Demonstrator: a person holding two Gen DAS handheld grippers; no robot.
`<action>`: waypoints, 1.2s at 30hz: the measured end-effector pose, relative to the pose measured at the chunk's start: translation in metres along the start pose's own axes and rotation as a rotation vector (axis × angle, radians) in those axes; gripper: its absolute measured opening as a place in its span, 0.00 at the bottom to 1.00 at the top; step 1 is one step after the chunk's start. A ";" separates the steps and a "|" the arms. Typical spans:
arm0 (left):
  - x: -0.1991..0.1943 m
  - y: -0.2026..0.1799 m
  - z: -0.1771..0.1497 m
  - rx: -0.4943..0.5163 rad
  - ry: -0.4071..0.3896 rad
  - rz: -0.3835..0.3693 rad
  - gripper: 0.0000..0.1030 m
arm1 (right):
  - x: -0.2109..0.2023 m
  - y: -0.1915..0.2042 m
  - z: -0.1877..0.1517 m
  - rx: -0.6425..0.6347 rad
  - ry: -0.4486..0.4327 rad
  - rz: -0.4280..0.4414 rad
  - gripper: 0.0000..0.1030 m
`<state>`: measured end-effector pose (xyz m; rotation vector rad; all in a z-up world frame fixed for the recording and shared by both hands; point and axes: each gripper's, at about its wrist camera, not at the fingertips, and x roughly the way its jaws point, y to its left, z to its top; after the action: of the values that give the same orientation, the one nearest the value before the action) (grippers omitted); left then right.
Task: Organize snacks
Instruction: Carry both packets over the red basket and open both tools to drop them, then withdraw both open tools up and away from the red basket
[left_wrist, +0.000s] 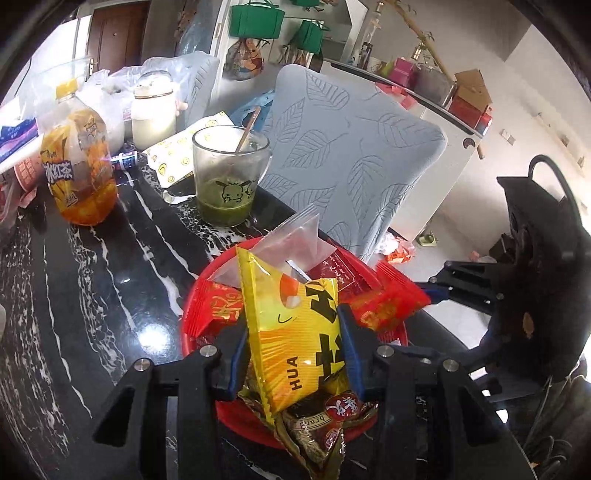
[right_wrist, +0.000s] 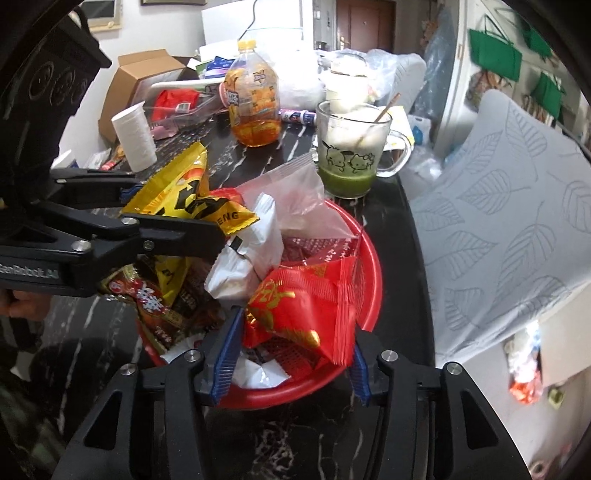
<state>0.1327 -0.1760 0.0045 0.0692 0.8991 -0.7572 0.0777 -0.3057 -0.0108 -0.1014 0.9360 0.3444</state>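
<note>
Left gripper (left_wrist: 293, 350) jaws clamped on yellow snack packet (left_wrist: 295, 332), over red basket (left_wrist: 188, 332) of snacks

Yellow snack bag (left_wrist: 291, 332) (black lettering), red basket (right_wrist: 369, 273), black white-veined table (left_wrist: 92, 277), grey leaf-patterned cushion (left_wrist: 354, 147)

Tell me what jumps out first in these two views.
The red basket heaped with snack packets sits at the near edge of the black marble table. The left gripper is shut on the yellow snack bag, held over the basket, while the right gripper straddles a red packet in it, jaws open. Behind the basket stand a glass mug with green dregs and an orange iced-tea bottle.
</note>
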 end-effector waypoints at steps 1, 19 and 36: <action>-0.001 -0.002 0.001 0.010 0.002 0.003 0.41 | -0.002 0.000 0.000 0.002 -0.002 0.001 0.59; 0.005 -0.009 0.007 0.033 0.000 -0.008 0.42 | -0.025 -0.008 -0.018 0.125 -0.106 0.046 0.29; -0.008 -0.005 0.007 -0.026 -0.023 0.053 0.71 | -0.034 -0.010 -0.013 0.174 -0.147 0.003 0.42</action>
<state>0.1314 -0.1774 0.0155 0.0615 0.8821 -0.6960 0.0527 -0.3265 0.0078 0.0842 0.8165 0.2676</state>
